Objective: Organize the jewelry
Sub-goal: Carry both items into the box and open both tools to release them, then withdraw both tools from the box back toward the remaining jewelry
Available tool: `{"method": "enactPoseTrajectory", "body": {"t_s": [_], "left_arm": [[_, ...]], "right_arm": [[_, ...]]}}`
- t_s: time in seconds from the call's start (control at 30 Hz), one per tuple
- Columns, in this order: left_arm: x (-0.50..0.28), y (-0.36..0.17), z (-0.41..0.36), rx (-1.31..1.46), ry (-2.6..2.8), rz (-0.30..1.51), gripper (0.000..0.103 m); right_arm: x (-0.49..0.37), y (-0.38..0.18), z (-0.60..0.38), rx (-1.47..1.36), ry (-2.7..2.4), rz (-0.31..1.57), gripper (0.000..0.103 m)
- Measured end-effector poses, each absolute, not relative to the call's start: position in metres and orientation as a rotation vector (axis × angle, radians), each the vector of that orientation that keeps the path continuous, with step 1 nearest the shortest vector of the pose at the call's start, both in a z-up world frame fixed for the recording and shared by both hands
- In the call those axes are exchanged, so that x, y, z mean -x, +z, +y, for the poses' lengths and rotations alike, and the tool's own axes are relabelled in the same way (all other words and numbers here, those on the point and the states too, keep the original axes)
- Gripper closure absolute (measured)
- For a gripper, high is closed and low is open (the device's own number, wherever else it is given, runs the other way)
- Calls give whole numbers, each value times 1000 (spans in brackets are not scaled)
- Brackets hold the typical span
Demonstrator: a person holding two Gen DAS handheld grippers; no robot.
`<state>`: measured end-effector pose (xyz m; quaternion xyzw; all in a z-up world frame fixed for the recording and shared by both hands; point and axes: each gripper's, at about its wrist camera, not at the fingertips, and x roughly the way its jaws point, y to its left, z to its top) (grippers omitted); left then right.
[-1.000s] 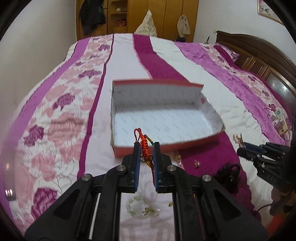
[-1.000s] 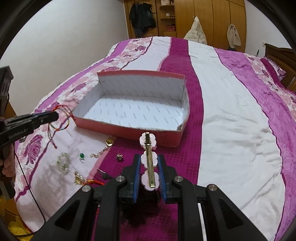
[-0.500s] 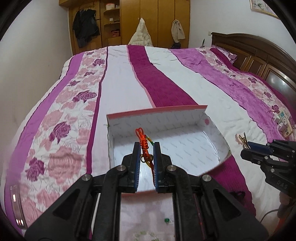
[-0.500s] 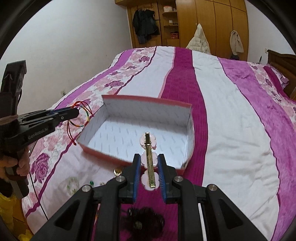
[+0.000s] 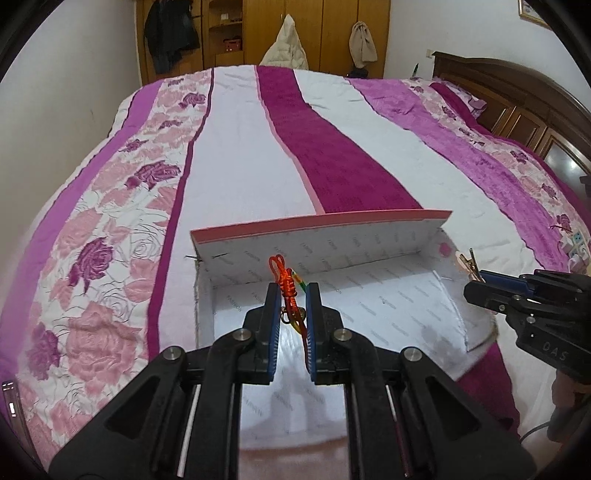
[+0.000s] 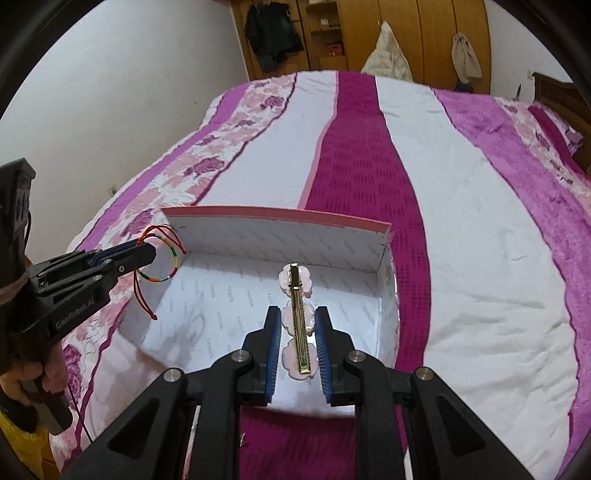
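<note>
From the left wrist, the left gripper (image 5: 290, 317) was clamped on a red cord bracelet (image 5: 286, 286), poised over the white-lined box (image 5: 369, 236) on the bedspread (image 5: 240, 155). Its floor looked bare, so nothing seemed stowed yet; the near edge was hidden.

From the right wrist, the right gripper (image 6: 297, 338) pinched a pink flower hair clip (image 6: 297, 314) above the box's 5 o'clock corner. Any loose jewelry lay out of sight.

A bedroom in a home: a wide bed (image 5: 240, 155) under a quilted bedspread striped magenta, white and rose-patterned pink, a dark carved wooden headboard (image 5: 524, 107) at its right edge, and beyond its far edge an orange-brown wooden wardrobe (image 6: 413, 33) hung with coats.
</note>
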<state>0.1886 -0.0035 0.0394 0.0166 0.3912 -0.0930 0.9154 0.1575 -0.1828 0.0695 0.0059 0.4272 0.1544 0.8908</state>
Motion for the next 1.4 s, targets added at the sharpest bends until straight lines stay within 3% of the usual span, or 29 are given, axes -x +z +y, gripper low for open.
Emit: {"method": "enactPoseTrajectory", "body": {"t_s": [0.7, 1.07, 1.2, 1.27, 1.33, 1.4], "left_arm": [[-233, -24, -5, -62, -139, 962, 98], [-231, -24, -7, -76, -131, 959, 97], [-230, -21, -6, -59, -152, 960, 90], [-228, -17, -6, -57, -163, 951, 84], [-225, -13, -7, -55, -168, 940, 72], [-221, -9, -7, -57, -173, 924, 67]], "right_arm": [[-227, 1, -188, -20, 176, 1028, 83], [-232, 2, -186, -3, 150, 1020, 83], [-230, 4, -187, -12, 163, 1007, 76], [-228, 8, -189, -26, 172, 994, 72], [-226, 14, -190, -36, 180, 980, 71], [-222, 20, -191, -37, 185, 964, 71]]}}
